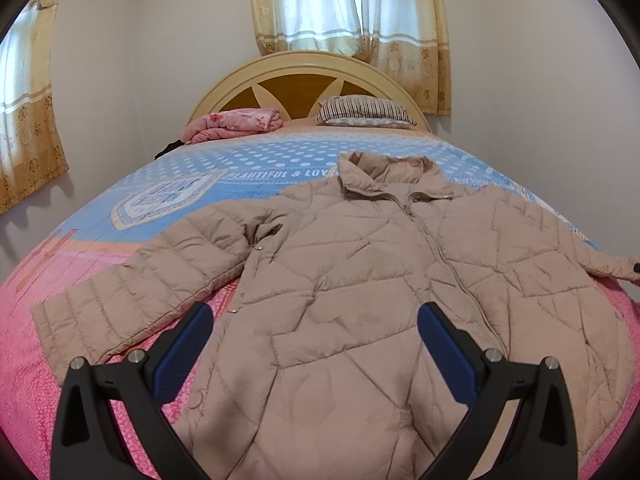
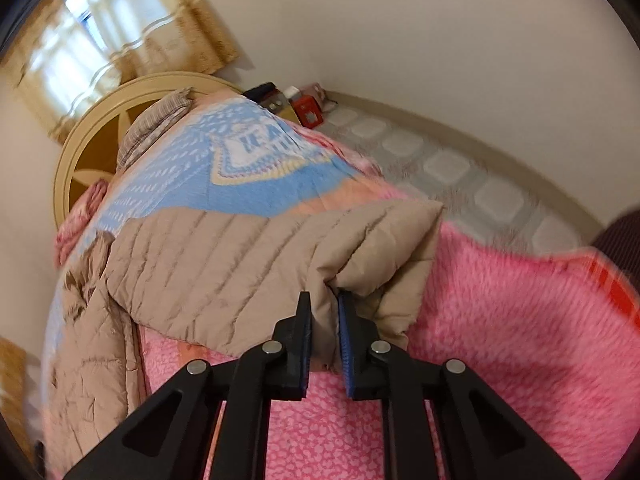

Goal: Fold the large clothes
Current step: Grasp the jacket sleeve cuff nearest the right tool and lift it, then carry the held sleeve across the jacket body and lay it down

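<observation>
Beige quilted puffer jacket (image 1: pixel 360 280) lies spread on the pink-and-blue bedspread (image 1: pixel 120 240); the right gripper (image 2: pixel 325 300) pinches its sleeve cuff (image 2: pixel 380 248), while the left gripper (image 1: pixel 314 312) hovers spread above the hem. Carry the cuff toward nine o'clock across the chest, keeping the pinch firm and the sleeve flat.

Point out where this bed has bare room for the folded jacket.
Free: blue dotted bedspread between the beige quilted jacket and the striped pillow; pink blanket beyond the cuff. Crowded: the middle, under the jacket.

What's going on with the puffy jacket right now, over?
Right gripper shut on jacket sleeve cuff. Left gripper open, over the jacket body. Jacket flat on bed, unfolded. Nothing in the way.
</observation>
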Motion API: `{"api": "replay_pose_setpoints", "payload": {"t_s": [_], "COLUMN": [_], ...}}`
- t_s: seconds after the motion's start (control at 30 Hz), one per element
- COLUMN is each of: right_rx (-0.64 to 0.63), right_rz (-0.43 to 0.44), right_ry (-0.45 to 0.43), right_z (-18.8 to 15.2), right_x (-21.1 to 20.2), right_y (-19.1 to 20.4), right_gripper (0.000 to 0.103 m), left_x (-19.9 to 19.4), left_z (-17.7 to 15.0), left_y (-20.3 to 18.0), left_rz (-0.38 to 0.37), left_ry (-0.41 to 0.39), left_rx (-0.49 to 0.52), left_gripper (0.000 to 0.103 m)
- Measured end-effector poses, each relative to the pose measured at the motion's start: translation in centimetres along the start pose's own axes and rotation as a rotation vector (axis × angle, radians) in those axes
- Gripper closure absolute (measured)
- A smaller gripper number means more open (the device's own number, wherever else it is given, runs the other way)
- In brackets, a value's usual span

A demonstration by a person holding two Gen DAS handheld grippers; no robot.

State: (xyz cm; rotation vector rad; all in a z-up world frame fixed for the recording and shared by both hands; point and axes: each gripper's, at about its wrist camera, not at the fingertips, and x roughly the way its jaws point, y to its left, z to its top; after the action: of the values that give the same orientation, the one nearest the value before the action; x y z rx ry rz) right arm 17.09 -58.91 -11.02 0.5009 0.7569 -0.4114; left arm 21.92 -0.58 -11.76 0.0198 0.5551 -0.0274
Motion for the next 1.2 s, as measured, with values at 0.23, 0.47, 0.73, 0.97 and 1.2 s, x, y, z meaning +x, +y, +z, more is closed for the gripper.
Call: {"api": "replay_pose_setpoints", "payload": {"t_s": [0.23,0.47,0.73,0.97,1.2], "right_rx": [-0.212,-0.401,-0.620,-0.808,-1.001], "right_rz": [-0.017,0.046,0.111,0.162,0.199], "right_ry": [-0.122,-0.231,-0.325,-0.380,-0.407], "right_z": [3.2,3.1,1.5,-1.3,-6.8], "right_x": [-4.6,-8.6,-11.6,-12.7,-11.2], "right_y": [6.4,14.2,24.1,32.0,39.2], "right_gripper": [0.094,0.095,0.095,0.096,0.096], "left_x": [0.6,3.0,2.5,2.1,1.6], "left_z": [0.3,0.8,1.1,1.1,1.2], "left_y": [0.9,2.9,4.1,5.1,6.7], "left_rz": [0.040,0.067,0.060,0.061,0.080], "left_ry": [-0.001,0.070,0.061,0.049,0.042], "left_rx": [0.009,-0.032,-0.055,-0.063,-0.074], "left_gripper": [0.000,0.000,0.000,0.000,0.000]}}
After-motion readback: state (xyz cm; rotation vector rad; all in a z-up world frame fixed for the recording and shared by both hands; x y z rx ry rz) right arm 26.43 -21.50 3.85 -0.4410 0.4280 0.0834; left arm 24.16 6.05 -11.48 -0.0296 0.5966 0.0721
